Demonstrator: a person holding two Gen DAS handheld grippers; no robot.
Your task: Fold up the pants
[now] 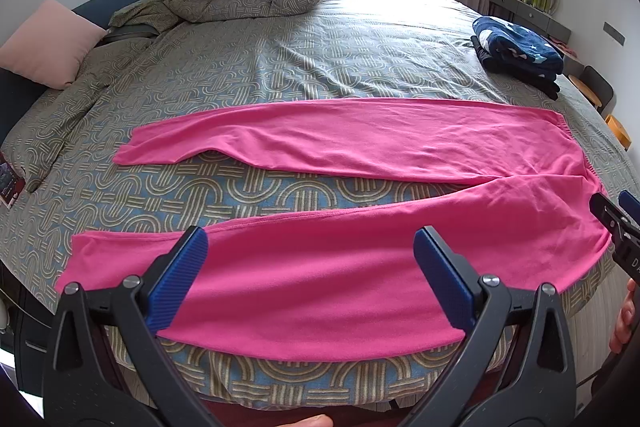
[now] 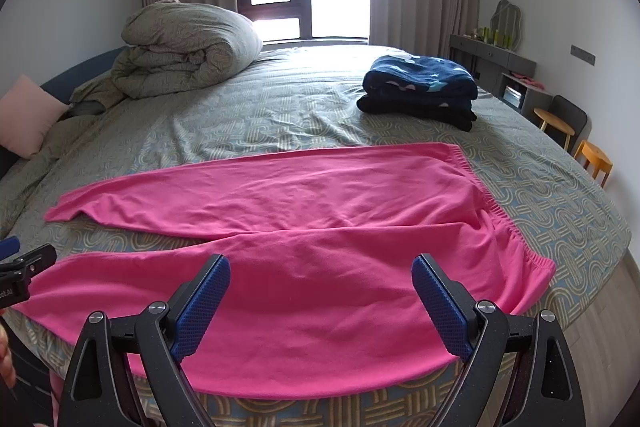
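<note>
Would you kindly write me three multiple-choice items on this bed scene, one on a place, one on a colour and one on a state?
1. Where does the folded navy blanket lie?
A. on the bed, beyond the waistband of the pants
B. on the floor
C. on top of the rolled duvet

2. What colour are the pants?
A. grey
B. pink
C. navy

3. How do the left gripper and the right gripper stand?
A. both shut on the pants
B. one open, one shut
C. both open, holding nothing

Answers: 1 A, the blanket sits on the sheet past the elastic waistband; 2 B, the fabric is bright pink; 3 C, each pair of blue pads is spread wide with the cloth lying flat below.
</note>
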